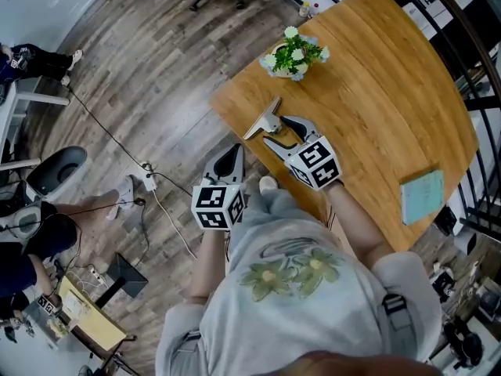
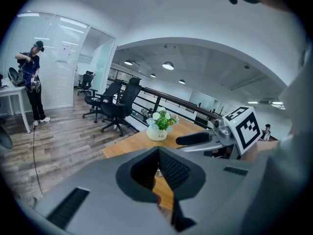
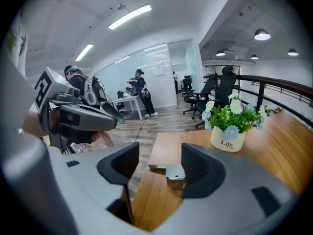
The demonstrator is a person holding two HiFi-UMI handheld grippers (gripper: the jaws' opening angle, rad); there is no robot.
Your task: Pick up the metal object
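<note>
The metal object [image 1: 266, 121], a small silvery bracket with a flat arm, lies on the wooden table [image 1: 376, 77] near its left corner. My right gripper [image 1: 274, 130] is at the table's near edge with its jaws open on either side of the piece and not touching it. In the right gripper view the metal object [image 3: 172, 172] lies on the wood between the right gripper [image 3: 159, 163] pads, closer to the right one. My left gripper [image 1: 234, 152] hangs off the table's left edge over the floor, its left gripper [image 2: 159, 153] tips meeting with nothing held.
A white pot of flowers [image 1: 293, 53] stands on the table just beyond the metal piece. A teal notebook [image 1: 423, 195] lies at the table's right side. Office chairs [image 2: 115, 102], a floor cable [image 1: 117, 143] and a railing [image 1: 470, 45] surround the table.
</note>
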